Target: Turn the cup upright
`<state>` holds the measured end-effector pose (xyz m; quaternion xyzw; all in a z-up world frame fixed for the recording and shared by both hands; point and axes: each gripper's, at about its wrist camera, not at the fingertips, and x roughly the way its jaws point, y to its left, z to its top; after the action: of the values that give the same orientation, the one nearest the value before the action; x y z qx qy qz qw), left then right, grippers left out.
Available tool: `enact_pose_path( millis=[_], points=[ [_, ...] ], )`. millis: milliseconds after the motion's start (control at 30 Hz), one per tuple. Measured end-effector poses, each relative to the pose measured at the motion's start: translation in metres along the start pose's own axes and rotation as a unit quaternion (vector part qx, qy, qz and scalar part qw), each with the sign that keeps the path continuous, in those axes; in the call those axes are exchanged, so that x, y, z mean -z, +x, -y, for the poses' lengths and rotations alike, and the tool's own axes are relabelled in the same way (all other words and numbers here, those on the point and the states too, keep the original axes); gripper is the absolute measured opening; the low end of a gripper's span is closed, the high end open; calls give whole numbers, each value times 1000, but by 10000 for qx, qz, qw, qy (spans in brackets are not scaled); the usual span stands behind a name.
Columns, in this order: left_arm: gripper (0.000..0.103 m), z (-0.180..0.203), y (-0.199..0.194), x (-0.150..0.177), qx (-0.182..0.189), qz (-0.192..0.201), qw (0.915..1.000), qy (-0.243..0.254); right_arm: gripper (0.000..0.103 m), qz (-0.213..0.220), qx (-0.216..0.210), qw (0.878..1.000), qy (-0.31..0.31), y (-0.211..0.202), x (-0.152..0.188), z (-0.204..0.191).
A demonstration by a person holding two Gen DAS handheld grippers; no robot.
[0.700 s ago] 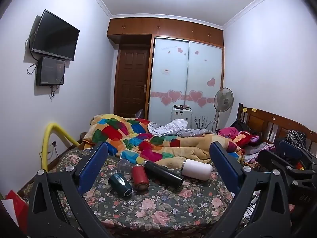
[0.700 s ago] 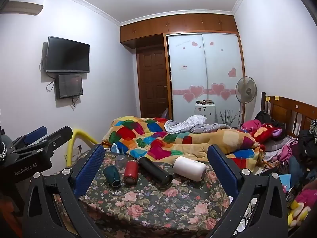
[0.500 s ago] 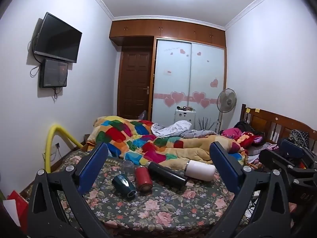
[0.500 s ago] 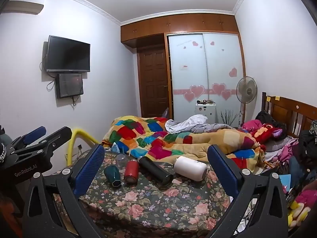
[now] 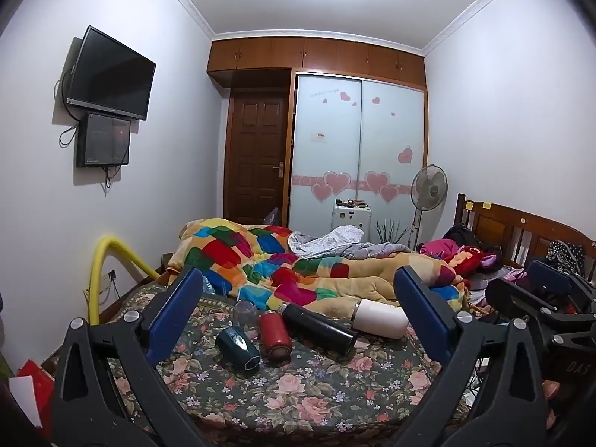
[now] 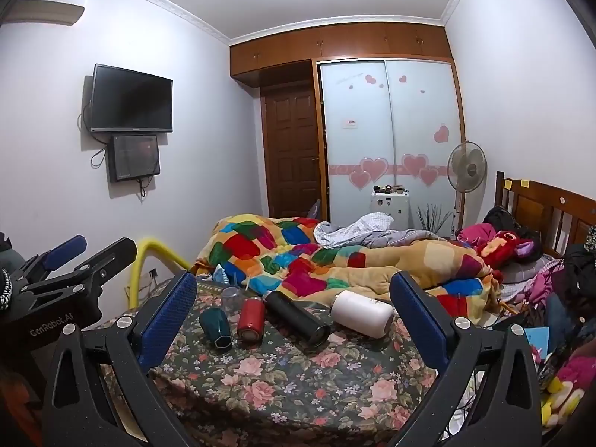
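Observation:
Several cups lie on their sides on the floral bedcover [image 5: 305, 391]: a dark green cup [image 5: 238, 348], a red cup [image 5: 273, 333], a black flask [image 5: 316, 327] and a white cup [image 5: 380, 318]. A clear cup [image 5: 245, 310] stands behind them. In the right wrist view they show as green [image 6: 216, 326], red [image 6: 251, 316], black [image 6: 298, 316], white [image 6: 363, 313] and clear [image 6: 231, 296]. My left gripper [image 5: 298, 320] is open and empty, short of the cups. My right gripper [image 6: 294, 316] is open and empty too. The left gripper also shows at the right view's left edge [image 6: 63, 272].
A patchwork quilt [image 5: 298, 268] is heaped just behind the cups. A yellow padded rail [image 5: 108, 264] curves at the bed's left side. A wooden headboard [image 5: 521, 231] and piled clothes and toys [image 6: 521, 257] are on the right. A fan [image 5: 428, 190] stands by the wardrobe.
Both views have tilted slightly upward, so the cups sit a little lower in frame. Both grippers stay open and empty. The cups have not moved.

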<state>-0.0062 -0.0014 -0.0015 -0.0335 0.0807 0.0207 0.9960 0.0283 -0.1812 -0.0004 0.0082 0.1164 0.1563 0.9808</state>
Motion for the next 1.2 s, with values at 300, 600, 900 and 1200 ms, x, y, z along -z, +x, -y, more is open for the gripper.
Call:
enact_pose_path(
  millis=[300, 600, 900, 1200],
  points=[
    [103, -1, 1, 3, -13, -4, 10000, -29, 103, -6, 1, 10000, -29, 0, -2, -2],
    [103, -4, 1, 2, 5, 2, 10000, -47, 103, 4, 0, 10000, -31, -2, -2, -2],
    [103, -3, 1, -1, 35, 12, 10000, -40, 103, -9, 0, 10000, -22, -3, -3, -2],
    [103, -2, 2, -1, 20, -5, 10000, -14, 103, -3, 2, 10000, 8, -4, -3, 2]
  ],
)
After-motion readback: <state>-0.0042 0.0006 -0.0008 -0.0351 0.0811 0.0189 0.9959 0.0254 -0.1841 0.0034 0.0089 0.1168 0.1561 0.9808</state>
